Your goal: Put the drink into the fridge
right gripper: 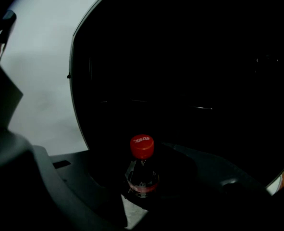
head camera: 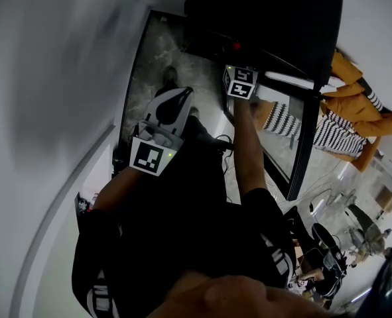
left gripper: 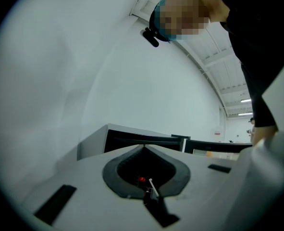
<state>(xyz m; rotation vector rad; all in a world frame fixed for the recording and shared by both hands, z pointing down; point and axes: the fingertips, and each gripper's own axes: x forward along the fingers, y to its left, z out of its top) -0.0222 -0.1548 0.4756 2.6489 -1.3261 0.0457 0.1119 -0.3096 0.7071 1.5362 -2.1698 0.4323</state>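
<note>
The drink is a clear bottle with a red cap [right gripper: 142, 146], upright between the jaws of my right gripper [right gripper: 142, 179], which is shut on its body. In the head view that gripper [head camera: 236, 53] reaches into the black fridge [head camera: 268, 18], and the red cap [head camera: 236, 46] shows just past its marker cube [head camera: 241, 83]. In the right gripper view the dark fridge interior [right gripper: 190, 81] fills the frame. My left gripper [head camera: 177, 98] hangs lower left, away from the fridge. Its white jaws meet at the tips [left gripper: 144, 147] and hold nothing.
The fridge's glass door [head camera: 295, 131] stands open to the right of my right arm. A white wall [head camera: 43, 111] runs along the left. Grey stone floor [head camera: 152, 58] lies in front of the fridge. Chairs and cables [head camera: 328, 244] sit at the lower right.
</note>
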